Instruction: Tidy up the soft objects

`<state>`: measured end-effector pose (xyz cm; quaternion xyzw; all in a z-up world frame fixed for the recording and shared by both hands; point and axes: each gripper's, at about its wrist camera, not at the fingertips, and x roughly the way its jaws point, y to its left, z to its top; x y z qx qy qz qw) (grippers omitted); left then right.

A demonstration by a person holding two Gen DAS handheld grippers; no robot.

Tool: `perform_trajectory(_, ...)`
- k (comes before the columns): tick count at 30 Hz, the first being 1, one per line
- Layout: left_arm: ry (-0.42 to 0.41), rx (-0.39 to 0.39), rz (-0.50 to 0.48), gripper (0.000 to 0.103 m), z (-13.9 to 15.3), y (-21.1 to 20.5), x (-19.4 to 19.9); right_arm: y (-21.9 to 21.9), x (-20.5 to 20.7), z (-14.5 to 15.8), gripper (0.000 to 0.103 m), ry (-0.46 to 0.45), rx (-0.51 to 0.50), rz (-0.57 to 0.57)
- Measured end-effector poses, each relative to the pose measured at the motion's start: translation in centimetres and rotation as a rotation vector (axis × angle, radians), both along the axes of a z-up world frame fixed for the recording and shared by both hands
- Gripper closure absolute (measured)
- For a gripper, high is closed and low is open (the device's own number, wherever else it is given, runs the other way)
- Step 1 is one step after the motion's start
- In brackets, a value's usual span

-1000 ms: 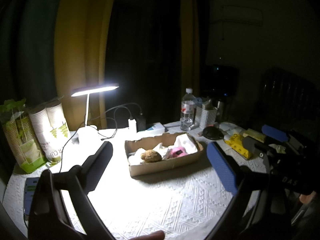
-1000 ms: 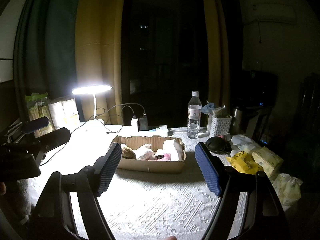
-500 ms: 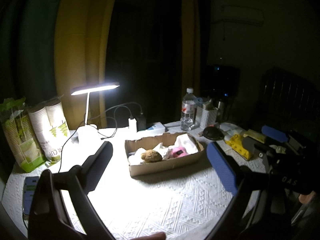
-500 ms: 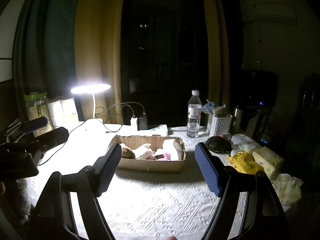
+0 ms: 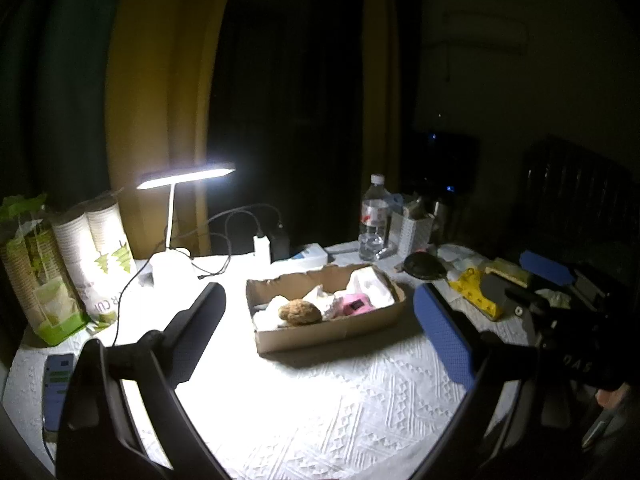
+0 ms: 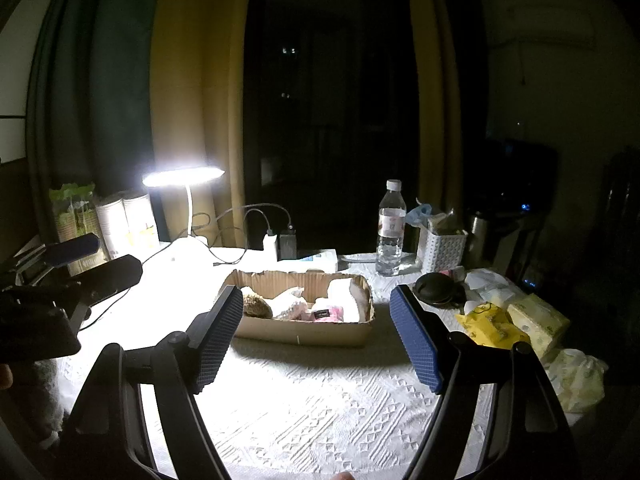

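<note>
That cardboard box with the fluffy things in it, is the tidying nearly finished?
Probably nearly. The cardboard box already holds a brown plush, a pink item and white soft pieces. The left gripper and right gripper are open and empty. No loose soft toys show on the tablecloth.

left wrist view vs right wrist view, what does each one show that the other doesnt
Only the left wrist view shows the phone lying at the table's near left edge, and the right gripper from the side.

Only the right wrist view shows the pale plastic bag at the far right edge, and the left gripper from the side.

Both show the cardboard box holding a brown soft item and a pink one, the lit desk lamp, the water bottle and the white tablecloth. Both grippers are open and empty.
</note>
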<state>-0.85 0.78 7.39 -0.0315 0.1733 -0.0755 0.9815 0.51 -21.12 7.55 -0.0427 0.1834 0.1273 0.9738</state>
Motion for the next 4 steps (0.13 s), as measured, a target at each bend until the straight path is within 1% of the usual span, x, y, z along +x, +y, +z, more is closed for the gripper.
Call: perform_trajectory(4, 0.017, -0.002, 0.004, 0.007, -0.33, -0.42, 1.16, -0.04, 1.02, -0.47, 0.024, 0.018, -0.009, 0.006)
